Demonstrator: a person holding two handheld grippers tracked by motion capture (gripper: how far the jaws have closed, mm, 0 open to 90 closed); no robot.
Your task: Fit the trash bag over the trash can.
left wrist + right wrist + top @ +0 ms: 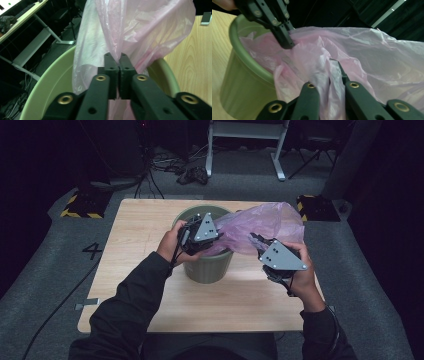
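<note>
Both pairs of jaws are pinched on film: the left gripper (115, 55) clamps a gathered fold of the pink bag (260, 222) over the green bin (207, 267), and the right gripper (333, 62) seems to hold a pleat near the edge, though folds hide its tips. The bag is thin, limp, crinkled, translucent plastic, nearly weightless and slippery, draped half in the bin and billowing right. It is best taken at the hem, with doubled layers.

Light falls from above onto the pale wooden table (145, 240), leaving the far room nearly black. The translucent pink plastic bag (140, 27) glows brightly, slightly washed out. Near black jaws look soft, out of focus.
</note>
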